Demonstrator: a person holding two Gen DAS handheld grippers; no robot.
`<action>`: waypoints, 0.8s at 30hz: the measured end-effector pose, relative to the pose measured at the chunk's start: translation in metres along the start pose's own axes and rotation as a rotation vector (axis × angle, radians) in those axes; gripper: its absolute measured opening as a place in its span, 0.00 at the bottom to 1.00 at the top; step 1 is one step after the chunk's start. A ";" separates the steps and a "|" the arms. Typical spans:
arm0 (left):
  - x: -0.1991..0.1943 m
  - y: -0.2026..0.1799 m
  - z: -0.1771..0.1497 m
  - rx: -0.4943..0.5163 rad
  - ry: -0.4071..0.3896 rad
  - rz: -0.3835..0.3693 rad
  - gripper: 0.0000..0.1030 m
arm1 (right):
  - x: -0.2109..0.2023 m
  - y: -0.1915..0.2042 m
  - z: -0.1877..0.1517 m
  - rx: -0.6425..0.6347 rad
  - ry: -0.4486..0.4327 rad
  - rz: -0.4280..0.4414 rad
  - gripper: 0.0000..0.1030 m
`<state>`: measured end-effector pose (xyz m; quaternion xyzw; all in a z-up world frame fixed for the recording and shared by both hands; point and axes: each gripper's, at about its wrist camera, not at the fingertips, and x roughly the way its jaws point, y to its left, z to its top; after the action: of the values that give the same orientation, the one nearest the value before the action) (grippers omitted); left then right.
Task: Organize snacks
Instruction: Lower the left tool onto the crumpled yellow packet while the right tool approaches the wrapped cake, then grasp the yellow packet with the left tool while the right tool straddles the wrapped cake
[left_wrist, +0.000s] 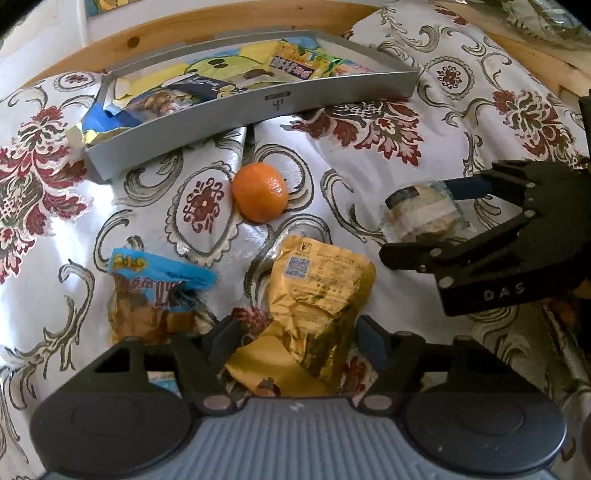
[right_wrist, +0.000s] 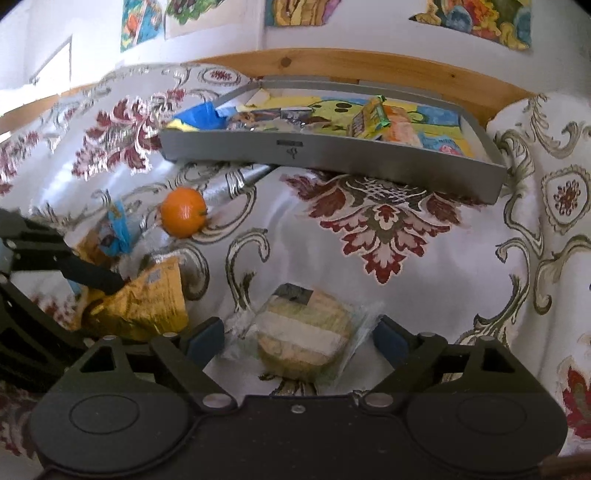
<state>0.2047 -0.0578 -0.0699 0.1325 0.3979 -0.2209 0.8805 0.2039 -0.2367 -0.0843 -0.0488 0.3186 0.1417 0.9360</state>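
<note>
Left wrist view: my left gripper (left_wrist: 295, 332) stands wide, straddling the yellow snack pouch (left_wrist: 317, 291); mandarin (left_wrist: 260, 192) at 12 o'clock, grey tray (left_wrist: 236, 110) beyond. Right wrist view: my right gripper (right_wrist: 299, 339) wide around the wrapped cake (right_wrist: 306, 336), unclamped

One mandarin (left_wrist: 260, 192), three loose snack packets (left_wrist: 317, 295) and one grey tray (left_wrist: 255, 110), at twelve o'clock, are counted.
</note>
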 end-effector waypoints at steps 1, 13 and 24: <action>0.000 -0.001 -0.001 -0.005 -0.002 0.003 0.68 | 0.000 0.002 -0.001 -0.013 0.001 -0.011 0.84; -0.006 -0.012 -0.001 -0.026 0.019 0.029 0.50 | -0.004 0.006 -0.003 -0.028 -0.019 -0.042 0.63; -0.011 -0.008 -0.003 -0.125 0.051 0.019 0.43 | -0.009 0.009 -0.006 -0.033 -0.035 -0.037 0.61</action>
<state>0.1923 -0.0607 -0.0635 0.0866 0.4321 -0.1838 0.8787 0.1906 -0.2316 -0.0837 -0.0677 0.2990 0.1305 0.9429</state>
